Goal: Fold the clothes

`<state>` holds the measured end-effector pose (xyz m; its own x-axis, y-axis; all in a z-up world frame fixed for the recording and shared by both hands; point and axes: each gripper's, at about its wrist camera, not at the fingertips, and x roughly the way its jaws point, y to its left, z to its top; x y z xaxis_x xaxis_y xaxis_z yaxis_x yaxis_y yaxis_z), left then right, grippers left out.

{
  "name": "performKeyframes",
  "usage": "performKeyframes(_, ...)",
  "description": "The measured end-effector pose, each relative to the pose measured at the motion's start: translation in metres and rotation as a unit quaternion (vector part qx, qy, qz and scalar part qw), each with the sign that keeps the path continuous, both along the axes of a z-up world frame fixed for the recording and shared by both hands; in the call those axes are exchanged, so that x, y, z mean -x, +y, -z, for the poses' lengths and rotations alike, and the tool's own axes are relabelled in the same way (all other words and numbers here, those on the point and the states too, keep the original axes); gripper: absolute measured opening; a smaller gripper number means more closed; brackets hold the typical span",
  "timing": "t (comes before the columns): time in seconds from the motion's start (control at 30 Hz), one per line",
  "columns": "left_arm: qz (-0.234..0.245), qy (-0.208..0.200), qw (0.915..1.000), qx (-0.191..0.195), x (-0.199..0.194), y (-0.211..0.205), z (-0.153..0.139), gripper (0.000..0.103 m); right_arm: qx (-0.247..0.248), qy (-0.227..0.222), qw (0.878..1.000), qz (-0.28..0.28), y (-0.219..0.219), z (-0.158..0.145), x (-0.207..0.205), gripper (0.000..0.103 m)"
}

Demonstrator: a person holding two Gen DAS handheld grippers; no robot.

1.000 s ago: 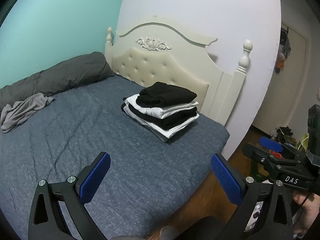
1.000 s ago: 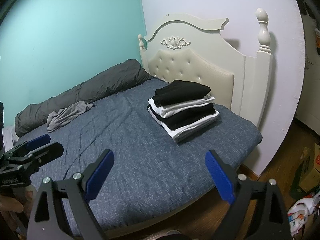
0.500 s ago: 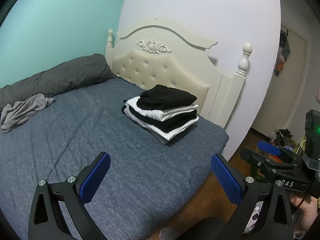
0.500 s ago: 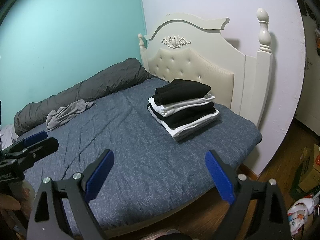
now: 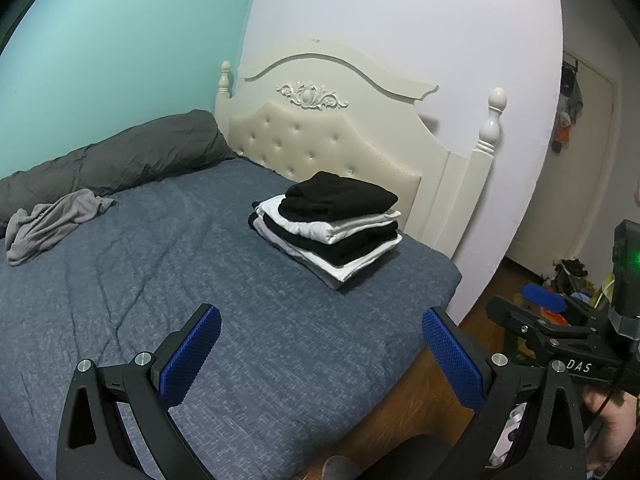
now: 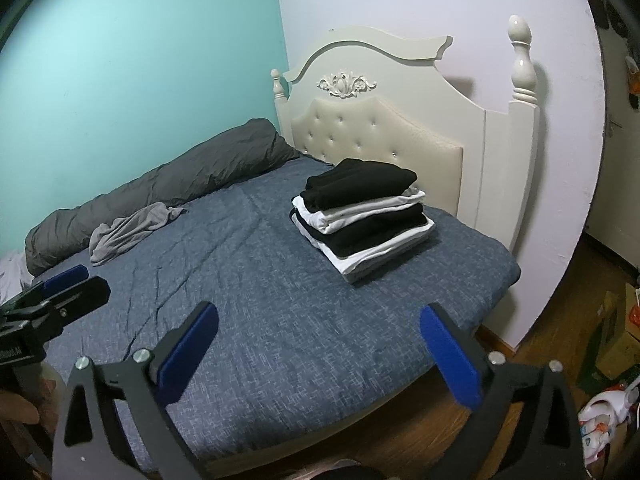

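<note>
A neat stack of folded black and white clothes [image 5: 332,228] [image 6: 360,216] sits on the blue bed near the headboard. A crumpled grey garment [image 5: 52,220] [image 6: 128,228] lies unfolded at the far left side, beside a rolled grey duvet. My left gripper [image 5: 320,316] hovers open over the bed's near edge with nothing between its blue pads. My right gripper [image 6: 319,312] is beside it, its jaws opening wide and empty. Each gripper also shows at the edge of the other's view.
The blue bed [image 5: 200,280] fills most of both views, with a cream headboard [image 5: 332,132] behind it. A rolled grey duvet [image 6: 172,184] lies along the teal wall. Wooden floor with boxes and clutter [image 6: 612,344] lies to the right.
The right gripper's jaws have spread slightly wider. Both hands and the clothes stay where they were.
</note>
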<state>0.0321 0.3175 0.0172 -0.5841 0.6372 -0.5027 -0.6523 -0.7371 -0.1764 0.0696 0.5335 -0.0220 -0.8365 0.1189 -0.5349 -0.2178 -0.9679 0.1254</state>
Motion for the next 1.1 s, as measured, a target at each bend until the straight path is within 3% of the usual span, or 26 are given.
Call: performKeyframes(1.1,-0.001,-0.013,0.9999,0.004,0.0024,-0.0016,0.0072,0.102,-0.001,-0.008,1.0,0.003,-0.0021,0.0039,-0.0017,0.102)
